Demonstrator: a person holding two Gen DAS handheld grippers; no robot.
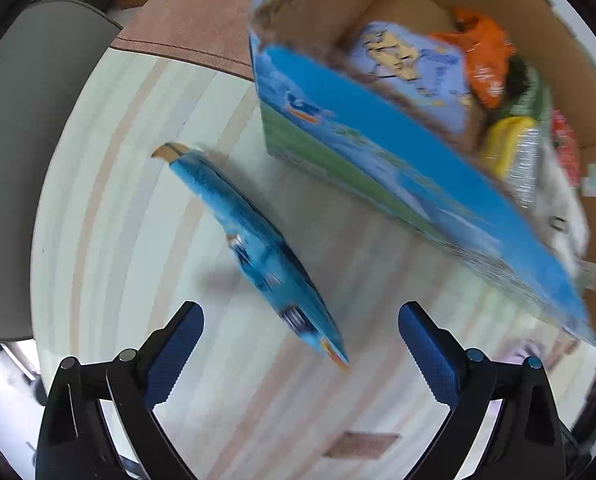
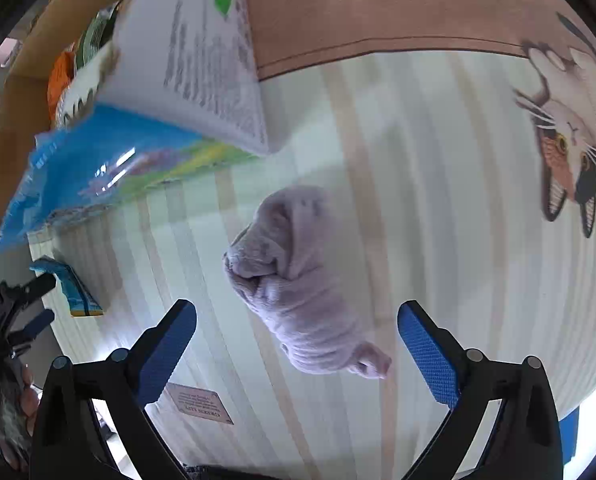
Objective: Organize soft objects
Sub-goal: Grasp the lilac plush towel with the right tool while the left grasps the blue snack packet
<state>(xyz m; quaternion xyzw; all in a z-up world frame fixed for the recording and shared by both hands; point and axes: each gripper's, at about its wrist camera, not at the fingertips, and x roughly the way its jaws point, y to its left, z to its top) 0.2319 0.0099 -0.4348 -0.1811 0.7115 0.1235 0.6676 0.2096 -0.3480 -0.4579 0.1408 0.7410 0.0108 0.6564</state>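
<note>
- Both claws hang over the striped tabletop (image 1: 110,208), each lined up on a different soft thing; in my judgement this is the reach-in stage, with nothing yet gripped.
- The left claw (image 1: 300,340) is spread wide, pointing down, with nothing between its blue pads. The blue packet (image 1: 258,248) lies on the tabletop just ahead of it, beside the long blue wall of the cardboard box (image 1: 378,152).
- The right claw (image 2: 297,344) is spread as well. The crumpled lilac cloth (image 2: 298,280) sits between and just ahead of its fingers, untouched, in the middle of the tabletop and apart from the box.
- The box stands at the far edge, against the pink border, and already holds an orange bag (image 1: 486,60), a yellow pack (image 1: 506,140) and other wrapped goods.
- The next move probably calls for lowering each claw until its pads straddle its target, closing gently so the soft material bunches without slipping, then lifting clear of the box wall to drop it inside.
</note>
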